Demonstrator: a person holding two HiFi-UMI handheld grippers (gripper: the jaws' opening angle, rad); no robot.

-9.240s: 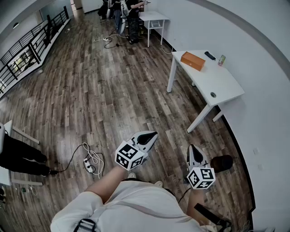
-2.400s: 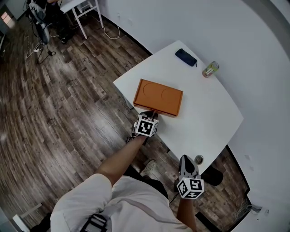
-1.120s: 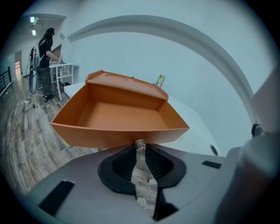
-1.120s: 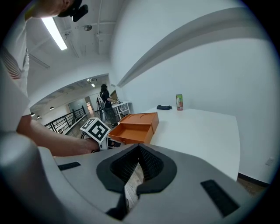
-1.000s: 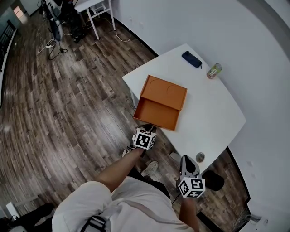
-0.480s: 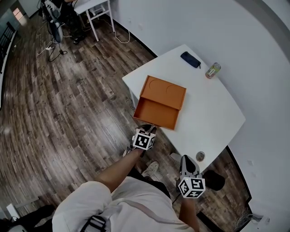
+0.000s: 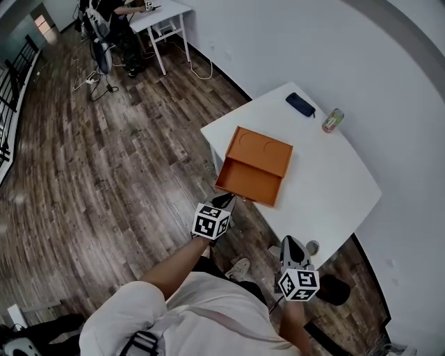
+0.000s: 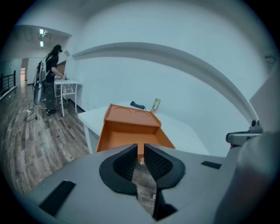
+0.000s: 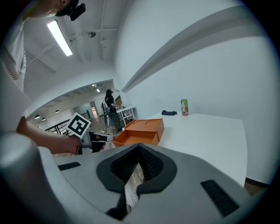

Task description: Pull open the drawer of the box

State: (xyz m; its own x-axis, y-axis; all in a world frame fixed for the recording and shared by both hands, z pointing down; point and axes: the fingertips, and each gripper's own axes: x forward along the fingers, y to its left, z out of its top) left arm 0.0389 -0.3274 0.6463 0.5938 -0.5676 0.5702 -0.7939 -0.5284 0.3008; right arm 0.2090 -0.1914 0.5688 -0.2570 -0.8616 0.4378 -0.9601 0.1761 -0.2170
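Note:
An orange box (image 7: 263, 151) lies on the white table (image 7: 334, 188), its drawer (image 7: 249, 183) pulled out over the table's near edge. The left gripper view shows the box (image 8: 131, 116) and the drawer (image 8: 129, 139) straight ahead. My left gripper (image 7: 226, 202) hovers just short of the drawer's front, apart from it. Its jaws (image 8: 140, 149) have just been closing and stand a narrow slit apart, with nothing between them. My right gripper (image 7: 292, 245) hangs low beside the table's near corner, shut (image 9: 139, 149) and empty; its view shows the box (image 9: 147, 126) at the left.
A dark flat case (image 7: 301, 104) and a drinks can (image 7: 332, 119) rest at the table's far end by the white wall. A second white table (image 7: 161, 12) with a person (image 7: 111, 24) stands far back. Cables lie on the wooden floor (image 7: 104, 160).
My left gripper has drawn back from the drawer's front and risen. The drawer stays pulled out. The right gripper has kept still.

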